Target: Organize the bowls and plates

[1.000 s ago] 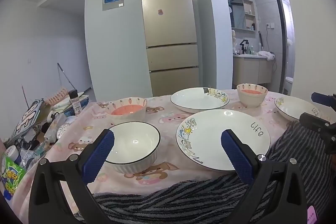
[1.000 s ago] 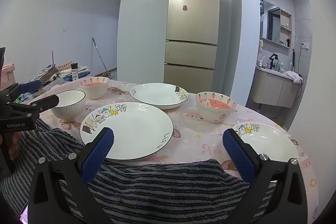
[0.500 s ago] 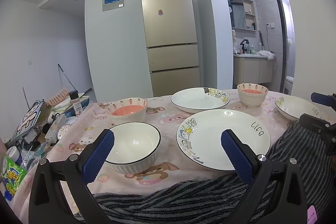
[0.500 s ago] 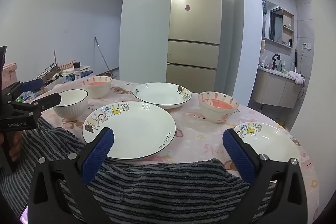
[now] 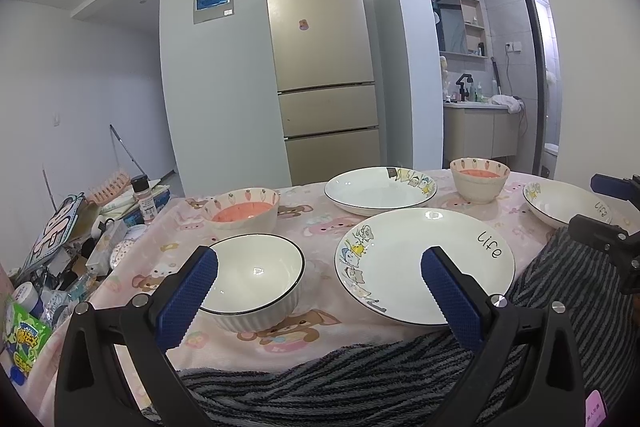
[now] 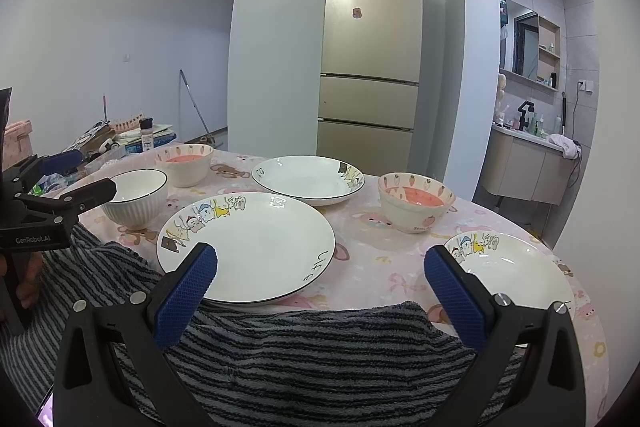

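Plates and bowls spread across table [image 6: 360, 267] under pink cartoon cloth, nothing stacked yet. Large "Life" plate [image 6: 246, 247] lying flat, nearest of all, its near rim resting on or just over striped grey towel [image 6: 320, 355]. Seen from left wrist: same plate [image 5: 426, 265] ahead and right of centre, white ribbed bowl [image 5: 256, 279] ahead and left, upright, mouth up. Left gripper [image 5: 318, 293] wide open, empty, fingers [image 5: 188, 297] framing bowl's near-left rim on one side and plate's near edge on the other, no contact visible. Right gripper [image 6: 320, 293] likewise wide open, empty; left finger over near rim of "Life" plate, right finger over near-left rim of small cartoon plate [image 6: 510, 271]. Deep cartoon plate [image 6: 308, 179] farther back at centre; two carrot-pattern bowls, one back left [image 6: 188, 163], one right of centre [image 6: 416, 201], both upright with orange-pink interiors. Round ware, so no long axis; orientation only via print: "Life" lettering toward right side of plate, cartoon figures toward left. Judgement: white ribbed bowl closer to left gripper, small cartoon plate closer to right gripper, "Life" plate between both and reachable by either. Judgement: flat plates call for rim pinch from near edge; towel under rim may ease getting a finger beneath. Clutter [image 5: 60, 267] off left edge, well apart from ware.
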`<action>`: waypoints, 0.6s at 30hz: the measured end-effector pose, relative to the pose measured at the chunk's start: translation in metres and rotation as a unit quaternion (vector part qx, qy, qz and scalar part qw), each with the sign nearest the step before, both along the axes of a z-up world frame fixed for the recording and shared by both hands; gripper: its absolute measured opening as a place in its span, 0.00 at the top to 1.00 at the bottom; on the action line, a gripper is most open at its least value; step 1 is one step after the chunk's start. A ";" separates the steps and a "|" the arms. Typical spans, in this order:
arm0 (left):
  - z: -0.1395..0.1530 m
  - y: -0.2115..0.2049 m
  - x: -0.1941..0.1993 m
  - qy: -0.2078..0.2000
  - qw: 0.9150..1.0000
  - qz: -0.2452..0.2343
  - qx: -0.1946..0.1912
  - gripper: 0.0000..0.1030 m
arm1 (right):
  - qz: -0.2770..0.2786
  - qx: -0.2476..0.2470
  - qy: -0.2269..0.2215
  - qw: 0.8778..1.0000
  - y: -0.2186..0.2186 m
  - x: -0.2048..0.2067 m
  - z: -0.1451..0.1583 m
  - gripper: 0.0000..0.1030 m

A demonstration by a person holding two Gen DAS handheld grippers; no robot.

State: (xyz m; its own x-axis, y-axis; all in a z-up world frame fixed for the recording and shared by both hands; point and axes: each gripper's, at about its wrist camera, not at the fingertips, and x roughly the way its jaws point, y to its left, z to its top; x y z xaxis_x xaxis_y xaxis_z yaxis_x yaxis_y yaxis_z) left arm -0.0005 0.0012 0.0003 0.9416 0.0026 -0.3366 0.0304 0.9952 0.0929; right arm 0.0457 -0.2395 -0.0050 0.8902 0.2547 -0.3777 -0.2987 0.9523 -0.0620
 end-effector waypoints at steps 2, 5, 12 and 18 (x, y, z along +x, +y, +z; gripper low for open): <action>0.000 0.000 0.000 0.001 1.000 0.000 0.000 0.00 | 0.000 0.000 0.000 1.000 0.000 0.000 0.000 0.00; 0.000 0.000 0.001 0.001 1.000 0.000 0.000 0.00 | 0.000 0.000 -0.001 1.000 0.000 -0.001 0.001 0.00; 0.000 -0.002 0.000 -0.001 1.000 0.000 0.001 0.00 | 0.000 0.000 -0.001 1.000 0.000 0.000 0.001 0.00; 0.000 -0.001 0.001 0.002 1.000 0.000 0.001 0.00 | 0.002 0.000 0.000 1.000 0.000 0.000 0.000 0.00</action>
